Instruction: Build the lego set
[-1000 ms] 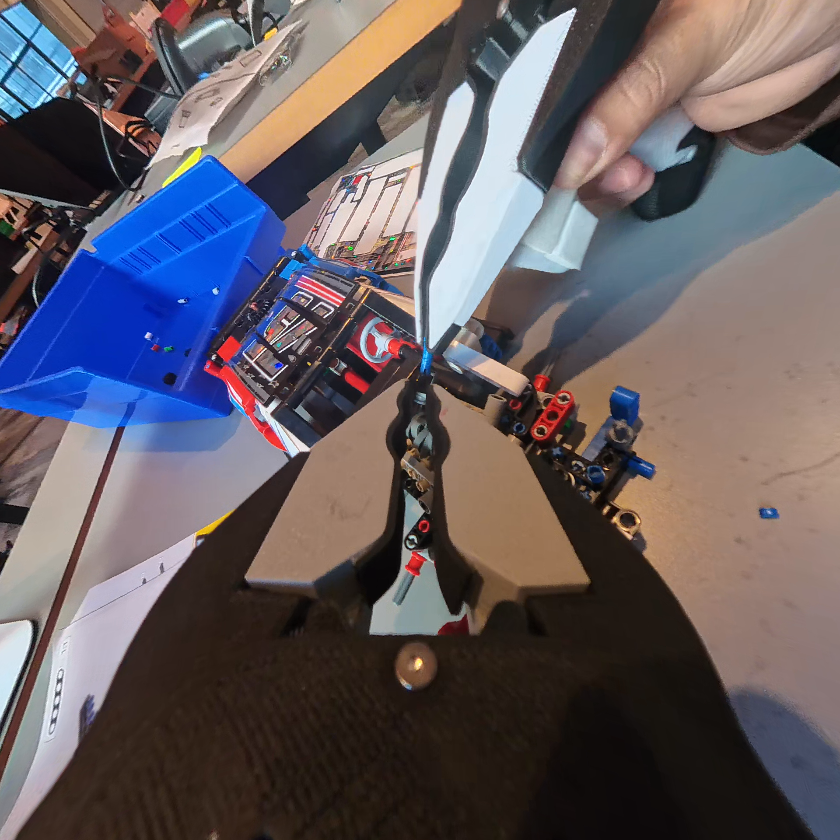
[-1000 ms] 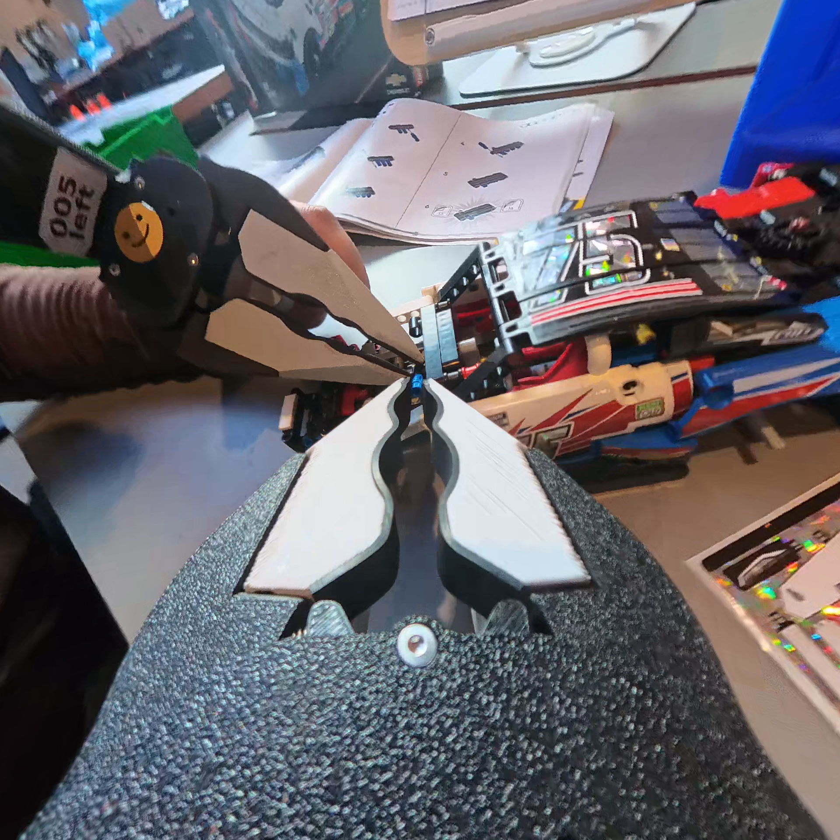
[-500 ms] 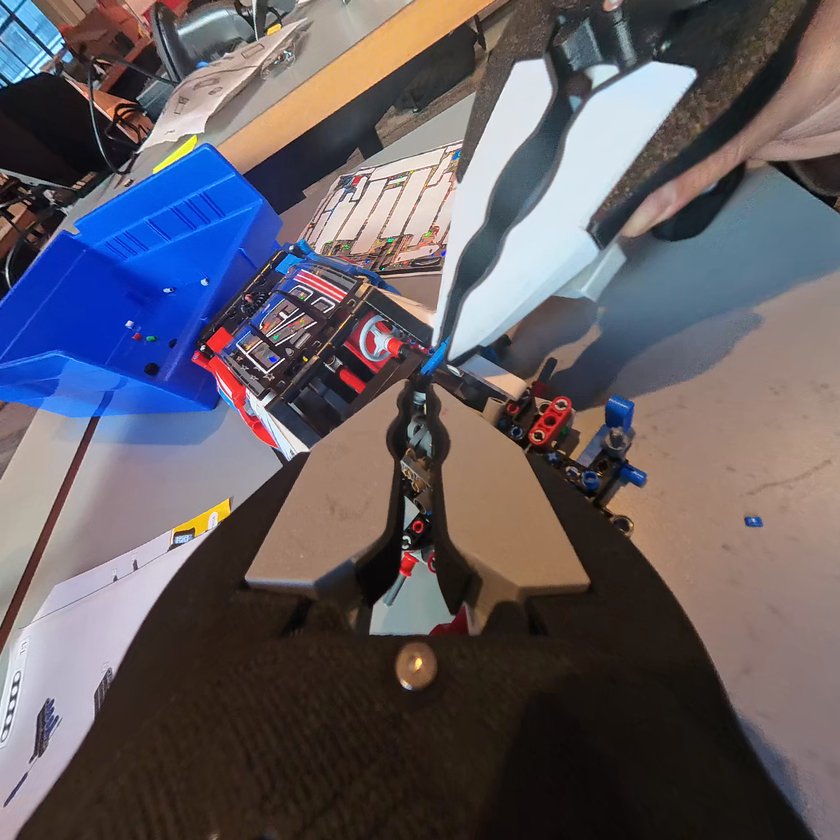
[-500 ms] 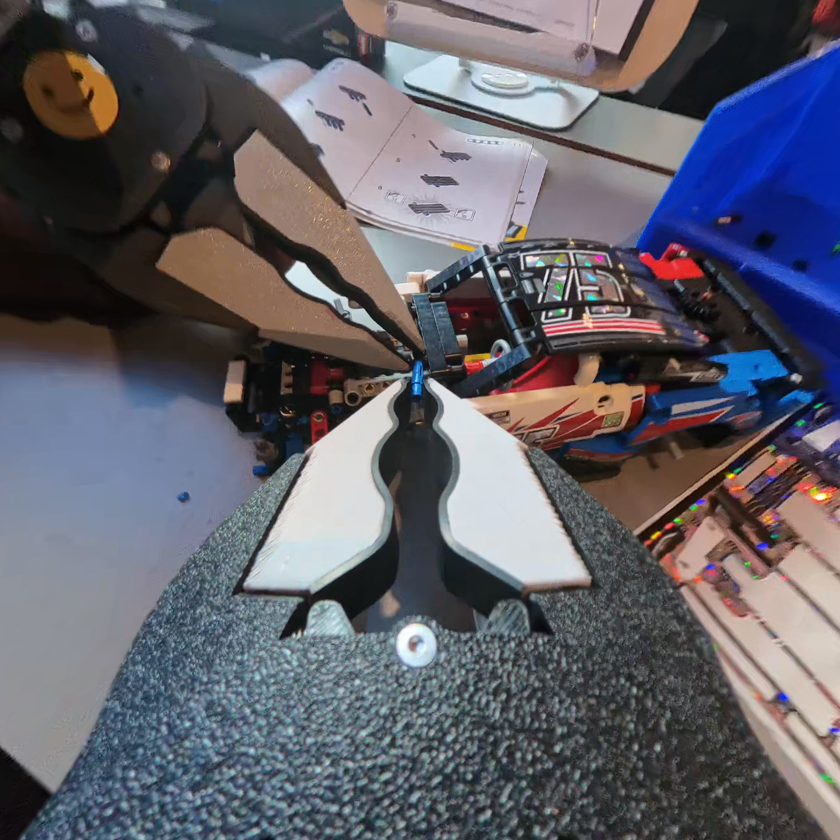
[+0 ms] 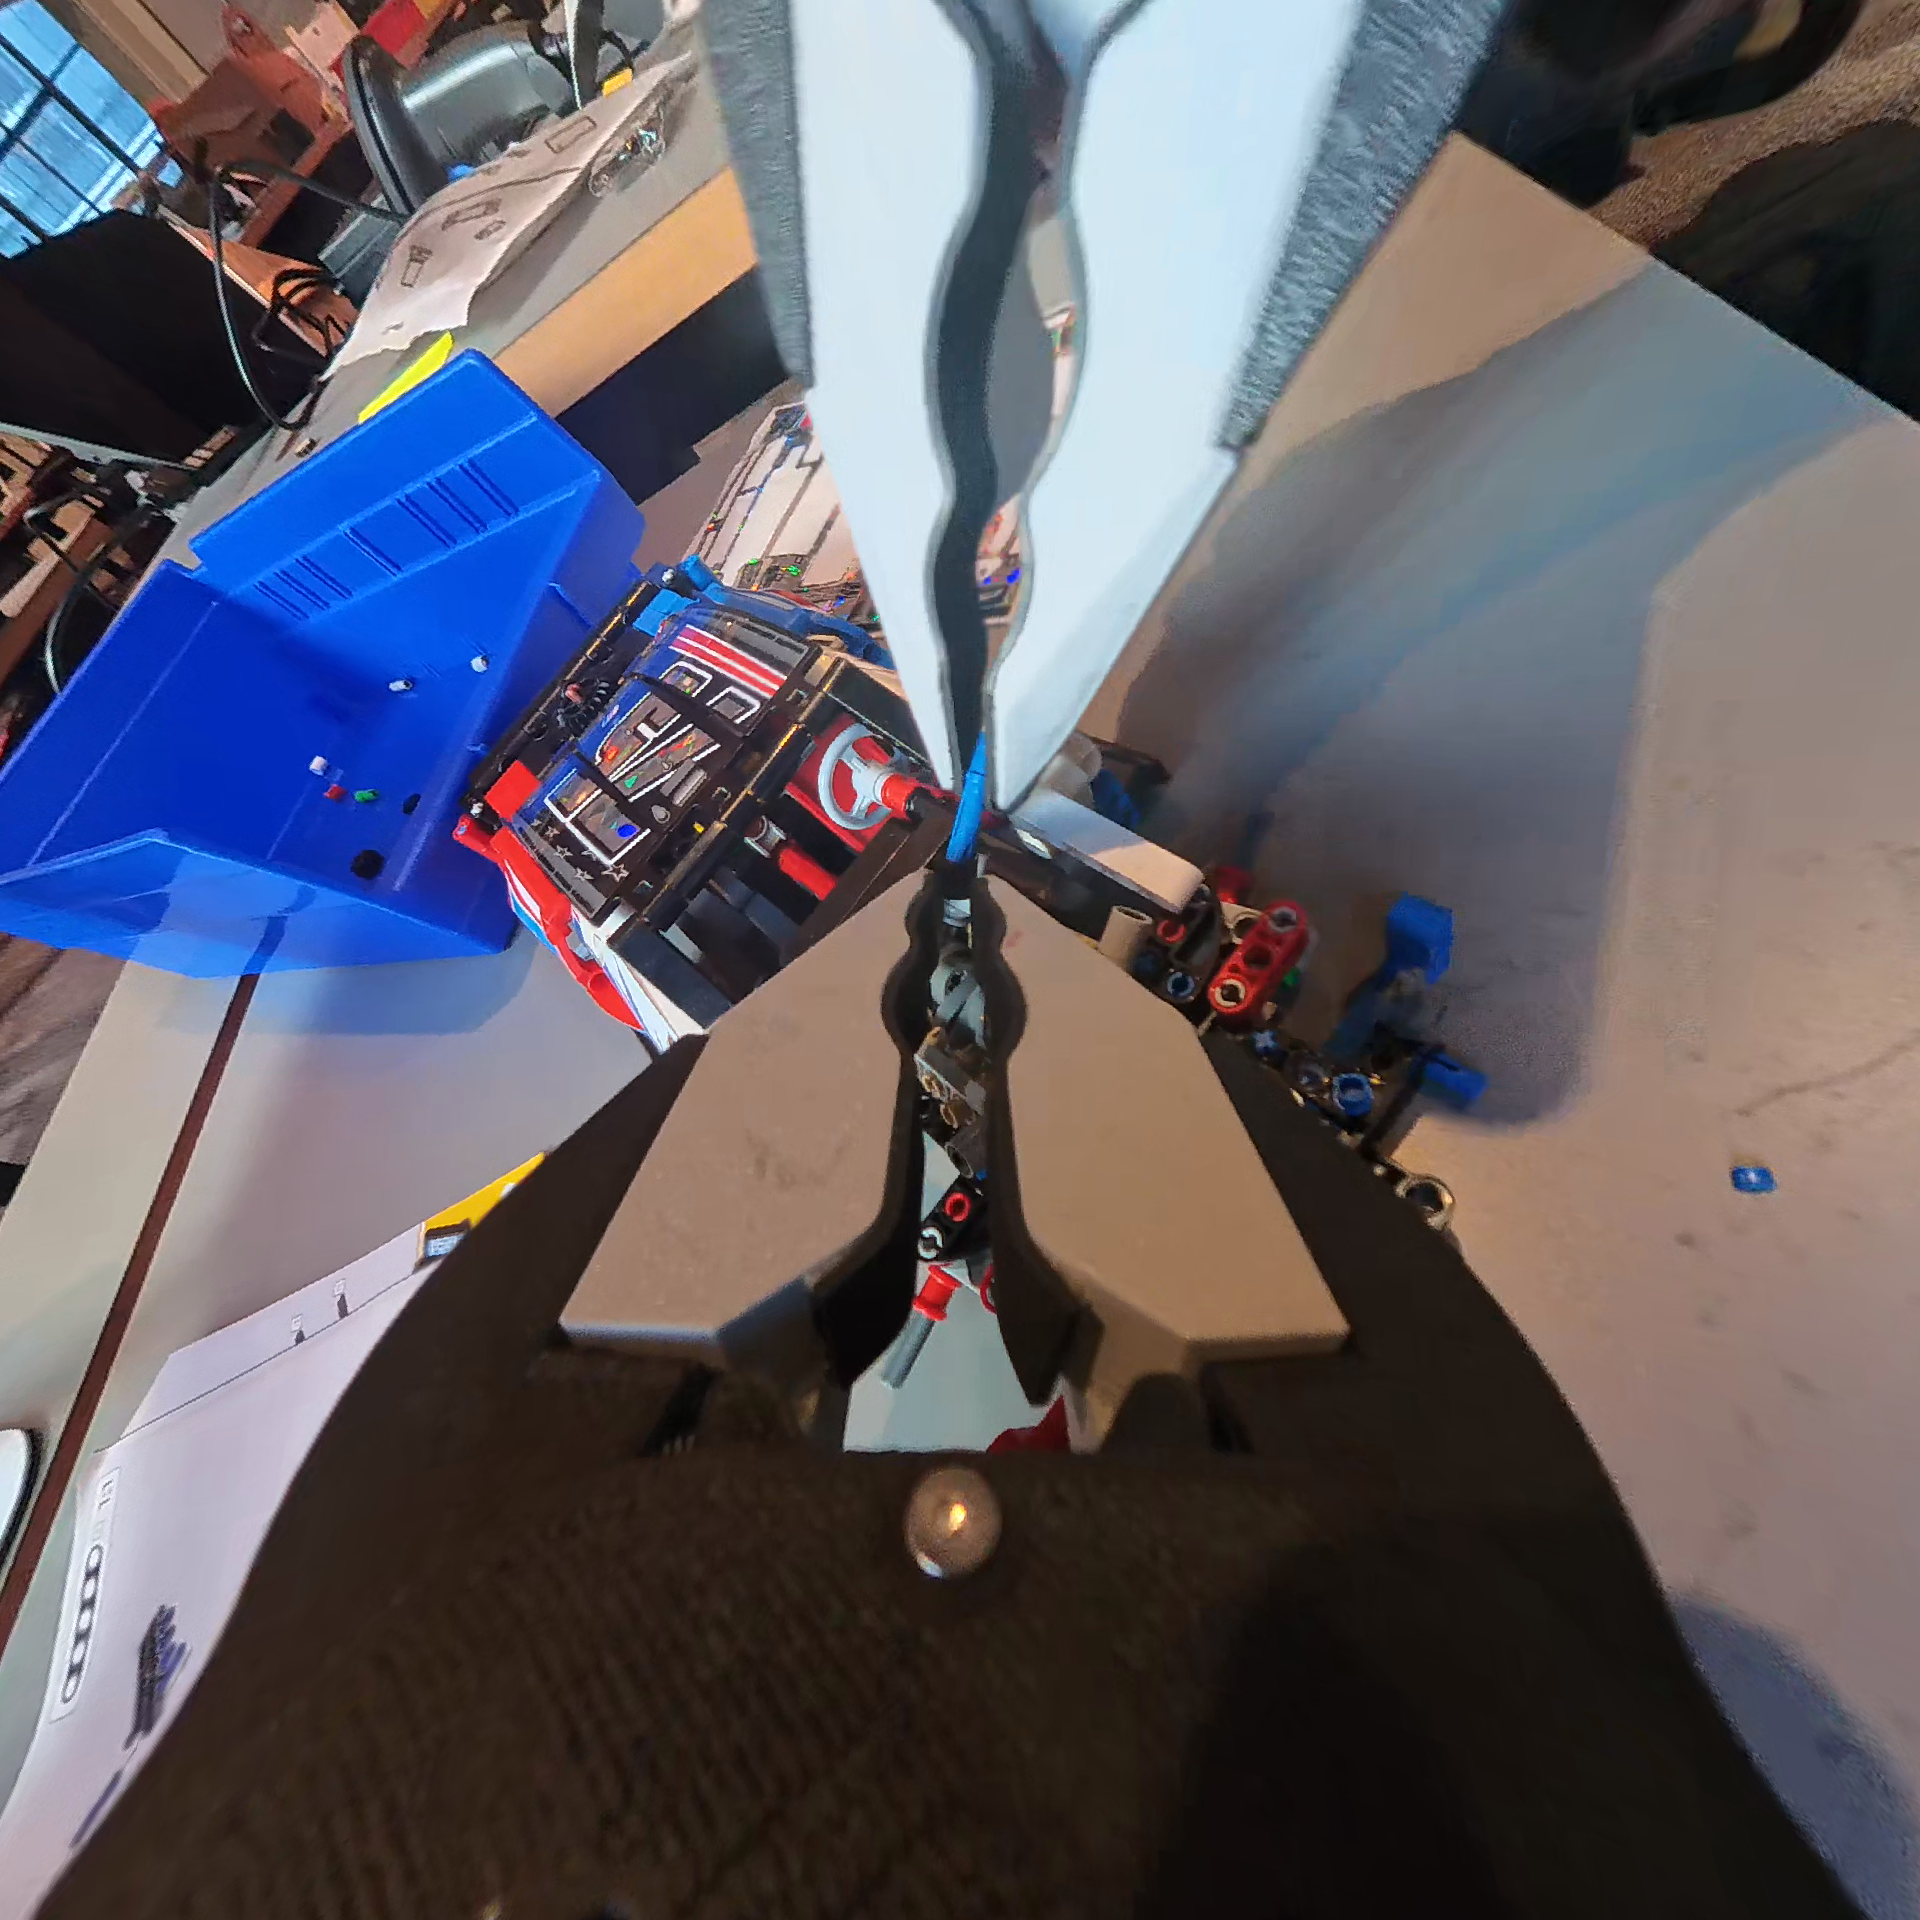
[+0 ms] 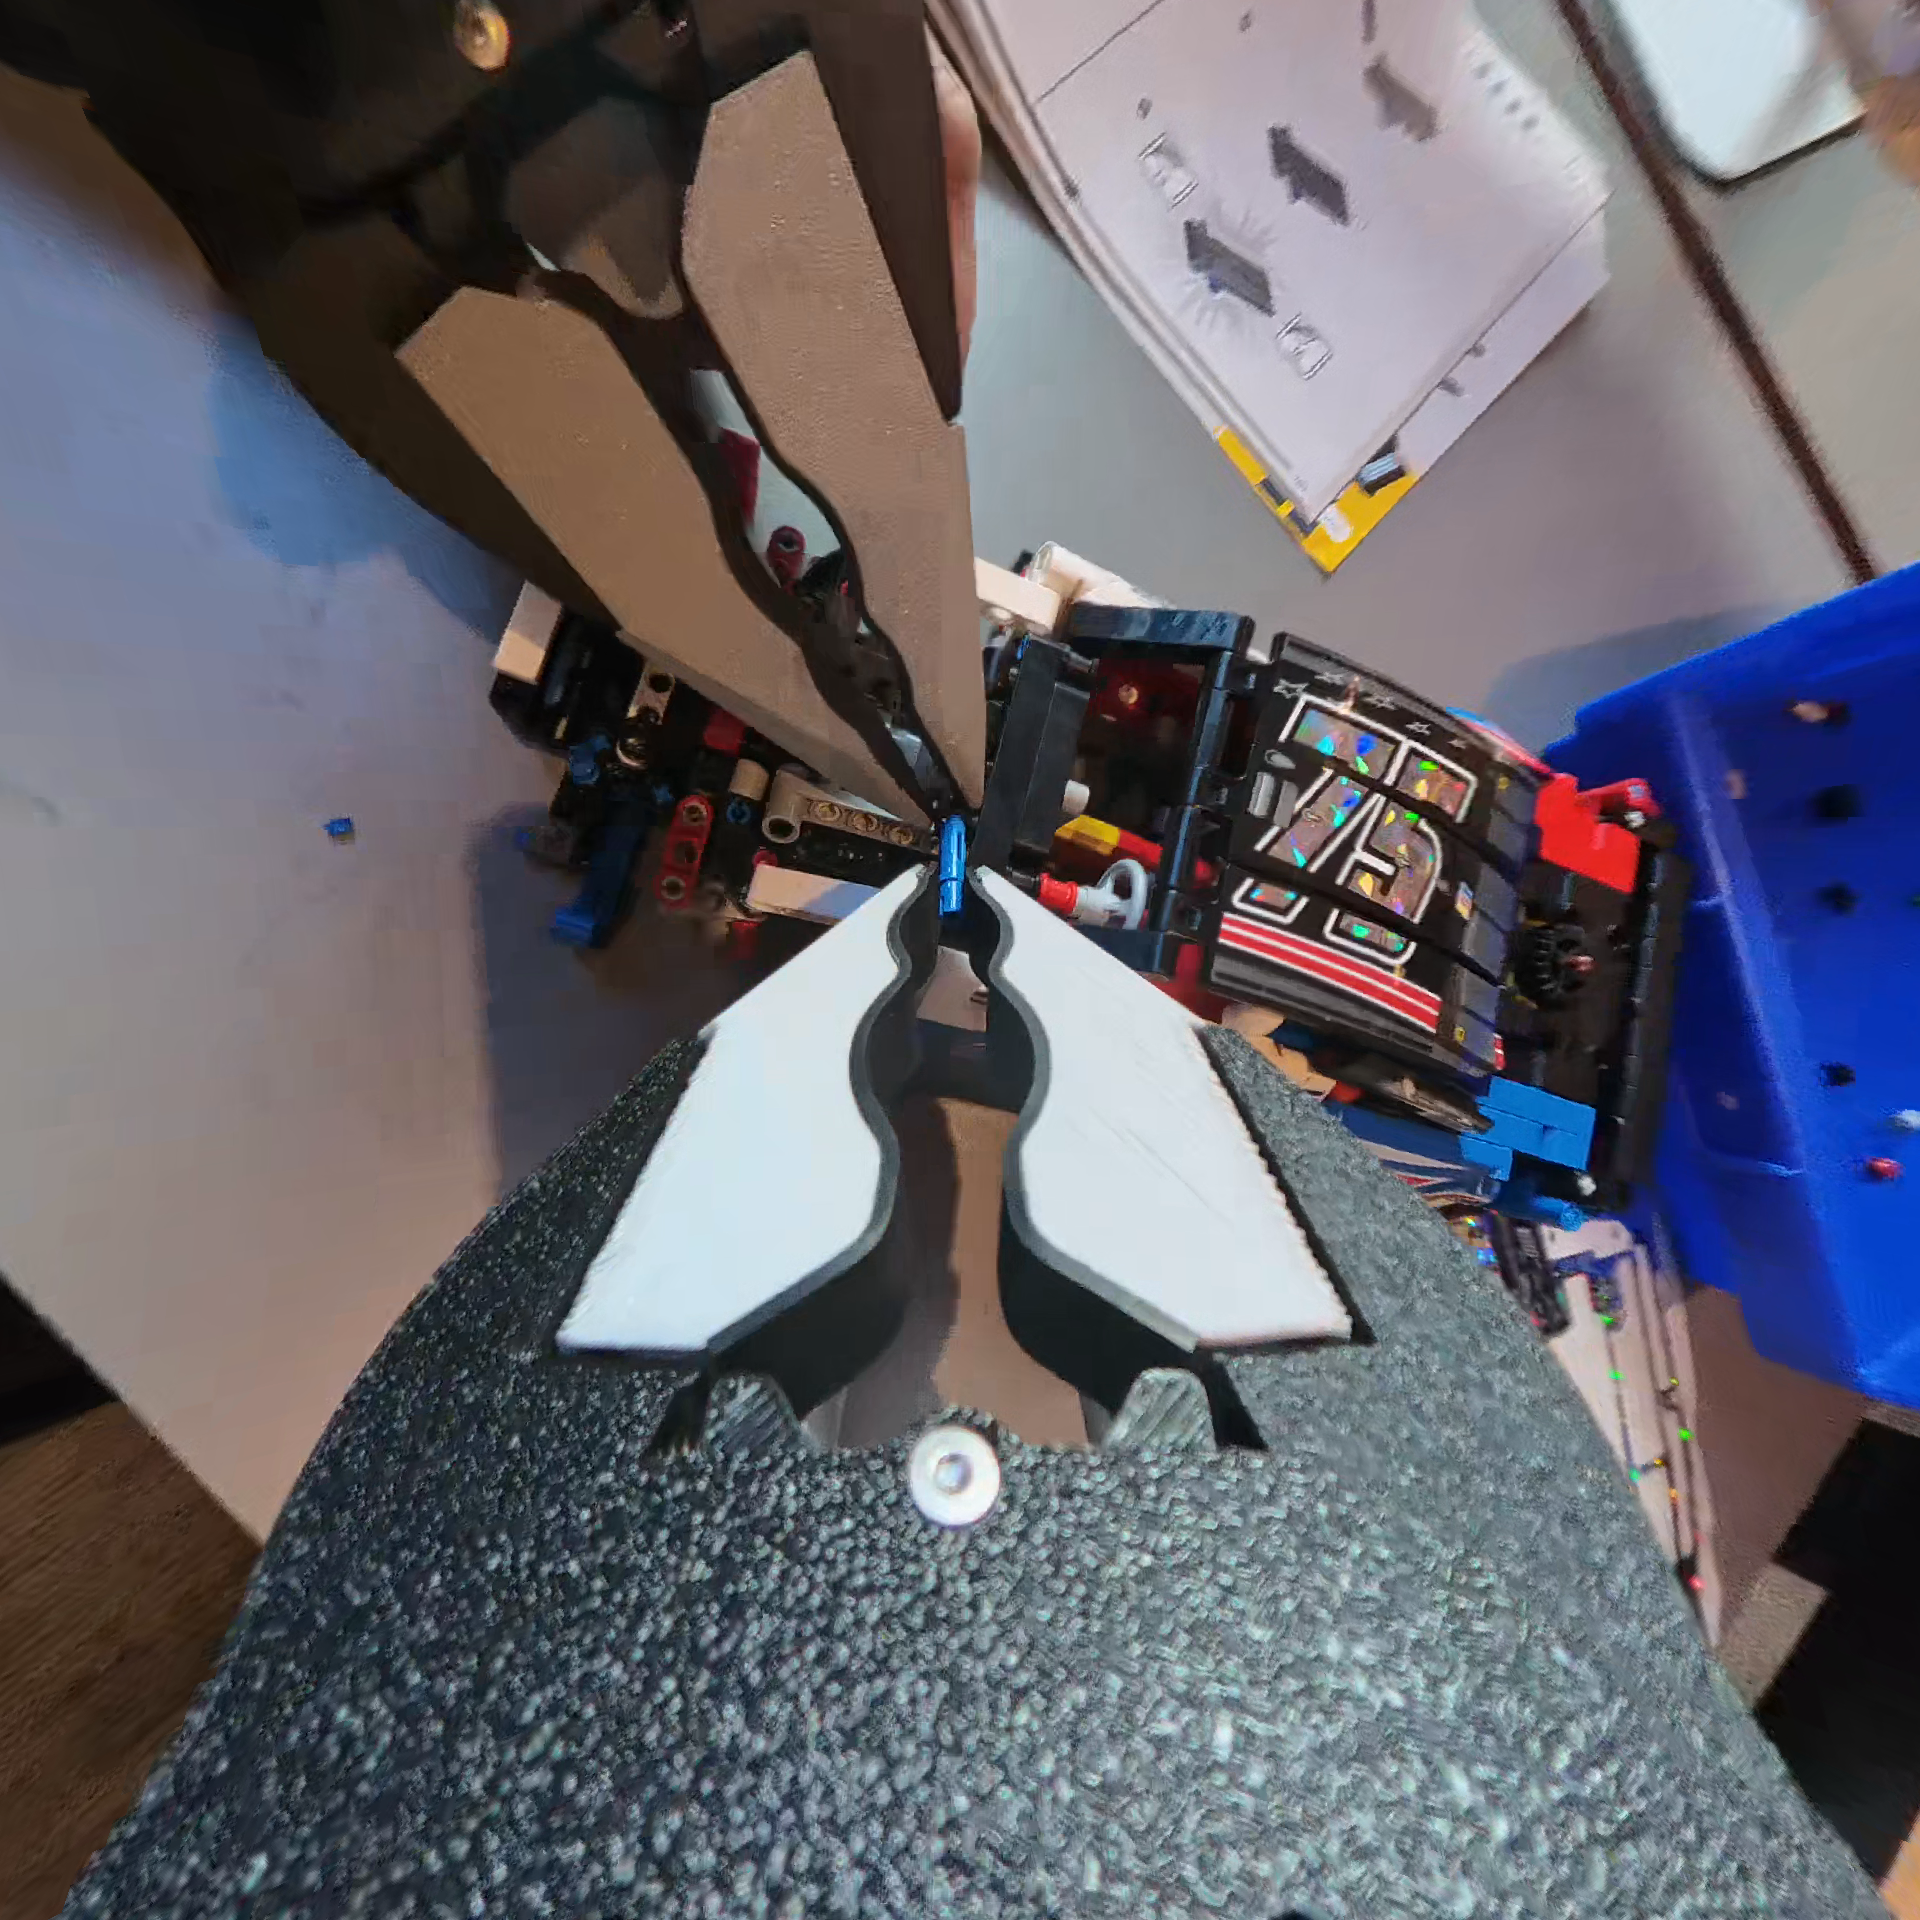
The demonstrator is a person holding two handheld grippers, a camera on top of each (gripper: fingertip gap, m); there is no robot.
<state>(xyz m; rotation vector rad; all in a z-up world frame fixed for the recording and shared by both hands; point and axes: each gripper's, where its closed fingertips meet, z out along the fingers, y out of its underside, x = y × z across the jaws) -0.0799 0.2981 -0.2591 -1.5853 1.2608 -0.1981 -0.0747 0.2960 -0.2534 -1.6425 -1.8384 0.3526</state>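
Right gripper [image 6: 951, 883] pinching blue pin [image 6: 952, 878], left gripper [image 5: 951, 914] clamped on grey piece [image 5: 961, 982] at frame centre; misaligned push pops pin loose.

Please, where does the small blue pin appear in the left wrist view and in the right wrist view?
Left wrist view: blue pin near centre, pinched by the right gripper coming down from above.
Right wrist view: blue pin near centre, between that gripper's own tips.
Shared landmark: the black car roof with shiny stickers.
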